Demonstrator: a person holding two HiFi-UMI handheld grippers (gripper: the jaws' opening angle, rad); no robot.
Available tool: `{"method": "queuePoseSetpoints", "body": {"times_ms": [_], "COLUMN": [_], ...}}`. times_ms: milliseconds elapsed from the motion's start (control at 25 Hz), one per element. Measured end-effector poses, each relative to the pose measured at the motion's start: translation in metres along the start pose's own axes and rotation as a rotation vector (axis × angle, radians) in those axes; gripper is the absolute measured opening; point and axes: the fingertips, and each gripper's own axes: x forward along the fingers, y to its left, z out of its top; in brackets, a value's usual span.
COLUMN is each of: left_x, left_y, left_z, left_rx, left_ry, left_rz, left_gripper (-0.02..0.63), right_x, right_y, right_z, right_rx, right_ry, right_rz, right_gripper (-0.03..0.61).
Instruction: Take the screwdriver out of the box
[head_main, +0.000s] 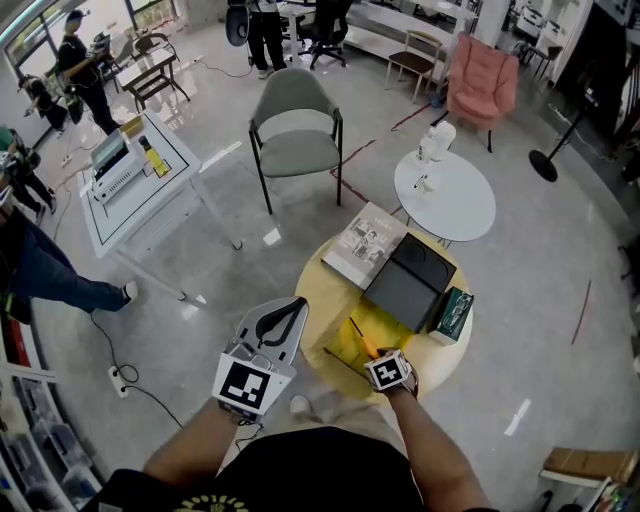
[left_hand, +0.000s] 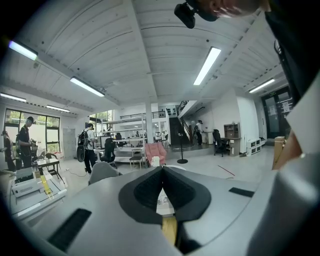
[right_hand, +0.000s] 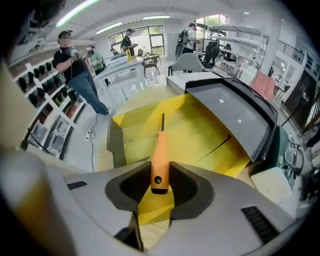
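Even, bright illumination is supplied by long white ceiling tube lights (left_hand: 207, 65); glare patches are thrown on the glossy grey floor (head_main: 270, 237). Both gripper views are bowed and darkened at the corners. The grey plastic right gripper (right_hand: 160, 172) is rendered soft up close.

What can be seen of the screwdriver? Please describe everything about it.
The screwdriver has a smooth orange handle, plastic by its look, with a small dark hole near its end, and a thin dark shaft. The right gripper holds the handle between its pads, the shaft pointing away over the open yellow box. Whether the tip touches the box cannot be told.
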Motion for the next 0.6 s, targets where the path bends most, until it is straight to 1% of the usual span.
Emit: {"method": "queuePoseSetpoints", "body": {"times_ms": [120, 280, 520, 600], "left_x": [-0.002, -0.004, -0.007, -0.006], "left_y": [0.003, 0.003, 0.004, 0.004], "left_z": [0.006, 0.013, 0.025, 0.028], "left_rx": [0.004, 0.014, 0.005, 0.015], "left_ry": [-0.013, -0.025, -0.046, -0.05], "left_rz": [-0.001, -0.017, -0.039, -0.047], "left_gripper": [0.012, 0.012, 0.012, 0.012], "right_x": [-0.018, -0.036, -0.074, -0.084], "right_y": [0.0, 0.002, 0.005, 0.004], "right_z": [0.01, 0.012, 0.02, 0.024], "right_rx": [0.084, 0.145, 0.258, 0.302], "right_ry": [-0.1, -0.212, -0.341, -0.386], "right_rz": [0.016, 0.042, 0.06, 0.064], "right_gripper": [0.129, 0.129, 0.129, 0.129]}}
